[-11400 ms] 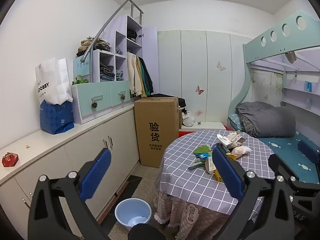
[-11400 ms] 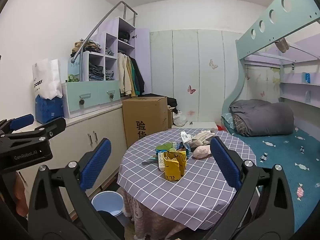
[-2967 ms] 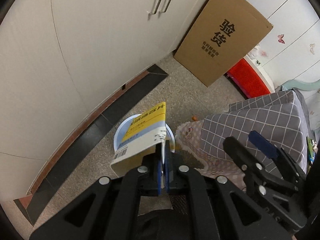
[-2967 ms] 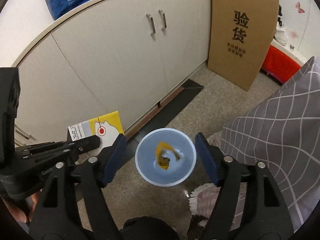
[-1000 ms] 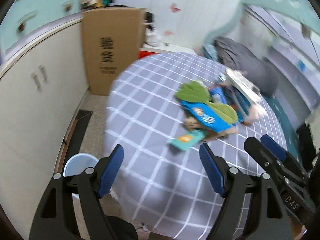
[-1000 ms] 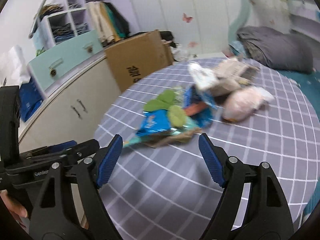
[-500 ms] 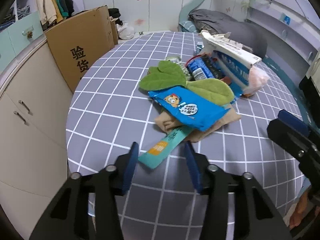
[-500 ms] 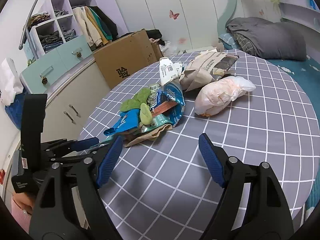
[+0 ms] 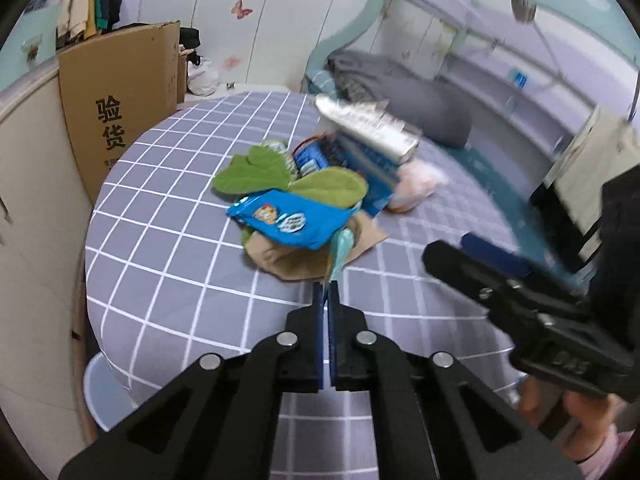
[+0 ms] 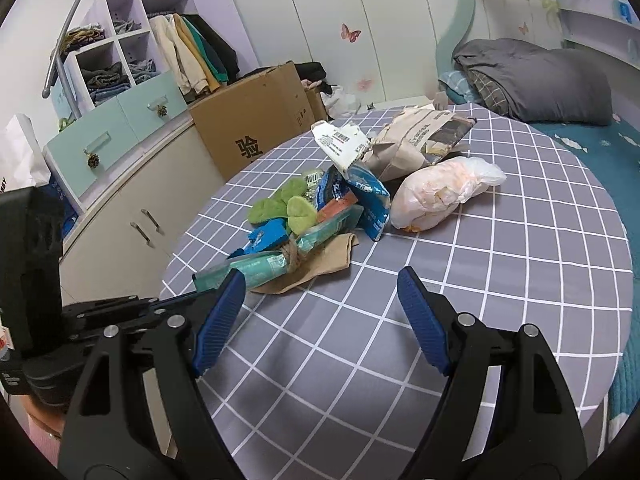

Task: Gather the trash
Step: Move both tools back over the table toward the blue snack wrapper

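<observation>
In the left wrist view, we see the left gripper (image 9: 326, 292) at lower centre, its two blue pads pressed together on the near end of a long teal wrapper (image 9: 340, 252); the wrapper rises from the pads toward the trash pile (image 9: 312, 204) at the middle of the frame. The pile lies on the round table (image 9: 168, 240), which is covered in a grey checked cloth, and holds a blue snack bag (image 9: 288, 220), two green leaf-shaped pieces (image 9: 256, 172), a tan paper sheet (image 9: 288, 260) underneath and a blue-and-white box (image 9: 368, 136) toward the upper right (this part is blurred). A light blue bin (image 9: 100, 392) shows at the lower left edge, below the table's rim, and a brown cardboard carton (image 9: 120, 80) stands at upper left.

In the right wrist view, we see the right gripper (image 10: 320, 316) at lower centre with its blue pads spread wide apart and nothing between them, above bare cloth short of the pile. The teal wrapper (image 10: 256, 268) runs from the pile toward the lower left, where the black frame of the left gripper (image 10: 196, 298) enters. A crumpled paper bag (image 10: 420, 140) and a knotted white plastic bag (image 10: 436, 192) lie at the upper right of the pile, and a grey duvet (image 10: 536, 80) lies on the bed at far upper right.
</observation>
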The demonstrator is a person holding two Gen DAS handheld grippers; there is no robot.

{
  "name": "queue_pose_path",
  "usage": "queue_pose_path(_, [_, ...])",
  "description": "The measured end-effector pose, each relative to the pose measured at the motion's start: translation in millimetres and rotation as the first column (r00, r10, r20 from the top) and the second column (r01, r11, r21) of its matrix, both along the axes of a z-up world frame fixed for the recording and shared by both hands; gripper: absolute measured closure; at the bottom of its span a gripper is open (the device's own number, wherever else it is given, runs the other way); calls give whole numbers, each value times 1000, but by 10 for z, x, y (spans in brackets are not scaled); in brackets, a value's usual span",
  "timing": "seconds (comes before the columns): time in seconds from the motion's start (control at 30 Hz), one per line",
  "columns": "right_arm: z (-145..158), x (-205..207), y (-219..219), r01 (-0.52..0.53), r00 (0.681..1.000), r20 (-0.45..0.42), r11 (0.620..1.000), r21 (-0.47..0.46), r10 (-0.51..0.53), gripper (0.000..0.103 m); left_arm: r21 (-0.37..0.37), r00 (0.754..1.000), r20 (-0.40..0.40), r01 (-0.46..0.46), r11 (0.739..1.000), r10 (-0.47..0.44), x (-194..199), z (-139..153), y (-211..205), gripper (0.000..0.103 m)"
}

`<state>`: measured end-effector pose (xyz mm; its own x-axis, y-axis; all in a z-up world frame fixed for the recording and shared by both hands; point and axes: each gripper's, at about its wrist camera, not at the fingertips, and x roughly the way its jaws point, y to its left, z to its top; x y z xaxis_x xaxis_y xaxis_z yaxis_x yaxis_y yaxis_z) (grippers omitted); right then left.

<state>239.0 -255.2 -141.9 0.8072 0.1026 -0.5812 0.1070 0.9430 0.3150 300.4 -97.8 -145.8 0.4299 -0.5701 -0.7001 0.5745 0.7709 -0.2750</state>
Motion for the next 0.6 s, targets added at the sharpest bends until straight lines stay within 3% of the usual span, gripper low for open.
queue_pose_path(0.1, [28, -50, -4, -3, 1000, 10, 1000, 16, 2, 26, -73, 1000, -7, -10, 997, 9, -61, 65, 67, 102])
queue_pose_path(0.27, [51, -121, 17, -3, 1000, 11, 1000, 28, 3, 26, -107, 1000, -4, -31, 994, 31, -151, 168, 153, 102])
queue_pose_path(0.6, [59, -149, 112, -22, 1000, 9, 999, 26, 22, 26, -242, 988, 88, -105, 965, 130, -329, 497, 483, 103])
